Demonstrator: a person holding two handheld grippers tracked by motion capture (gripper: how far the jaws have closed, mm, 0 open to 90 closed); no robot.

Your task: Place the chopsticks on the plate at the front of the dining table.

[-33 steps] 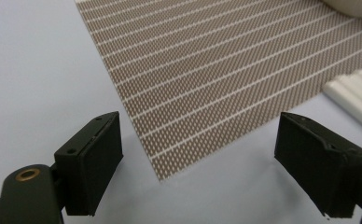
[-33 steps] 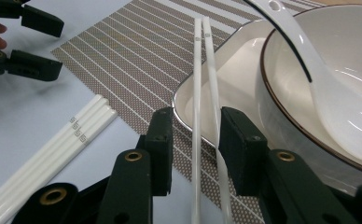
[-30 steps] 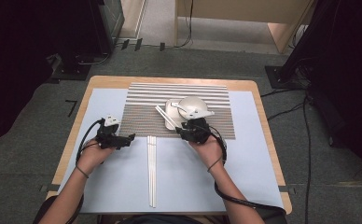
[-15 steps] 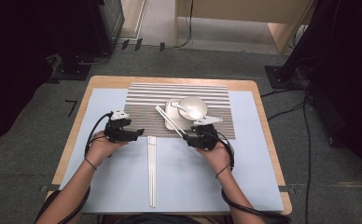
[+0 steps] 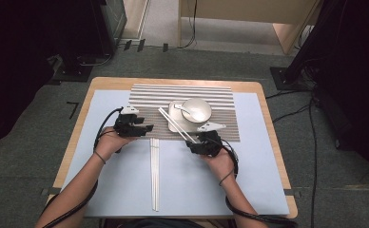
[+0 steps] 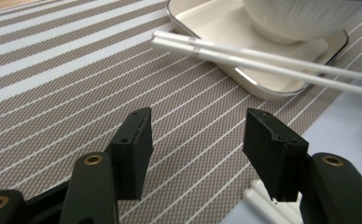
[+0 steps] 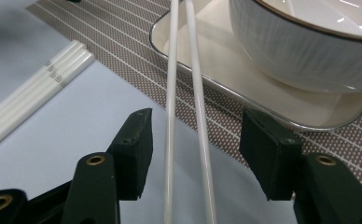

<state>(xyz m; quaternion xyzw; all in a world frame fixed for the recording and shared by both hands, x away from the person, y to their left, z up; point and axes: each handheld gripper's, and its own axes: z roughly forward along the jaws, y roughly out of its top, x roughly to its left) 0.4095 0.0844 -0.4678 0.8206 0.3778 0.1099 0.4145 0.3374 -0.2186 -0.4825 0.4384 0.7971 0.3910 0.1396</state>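
Observation:
A pair of white chopsticks [image 5: 175,124] leans slantwise on the rim of a cream tray [image 5: 172,115] that holds a white bowl [image 5: 196,110] with a spoon [image 5: 184,109] in it. My right gripper [image 5: 192,142] stands at their near end. In the right gripper view those chopsticks [image 7: 195,93] run between the jaws of the right gripper [image 7: 195,154], which have just been opening and do not press on them. My left gripper [image 5: 143,128] hovers over the striped mat [image 6: 76,70]. The left gripper [image 6: 195,149] is open, with nothing between its jaws.
A second pair of white chopsticks [image 5: 154,175] lies lengthwise on the pale blue sheet [image 5: 101,180], its far ends [image 6: 263,205] just below my left gripper. The striped placemat [image 5: 182,92] covers the table's far middle. Cables trail from both grippers.
My left hand has moved right and farther out, onto the striped mat's edge. My right hand has drawn back from the bowl toward the near end of the leaning chopsticks.

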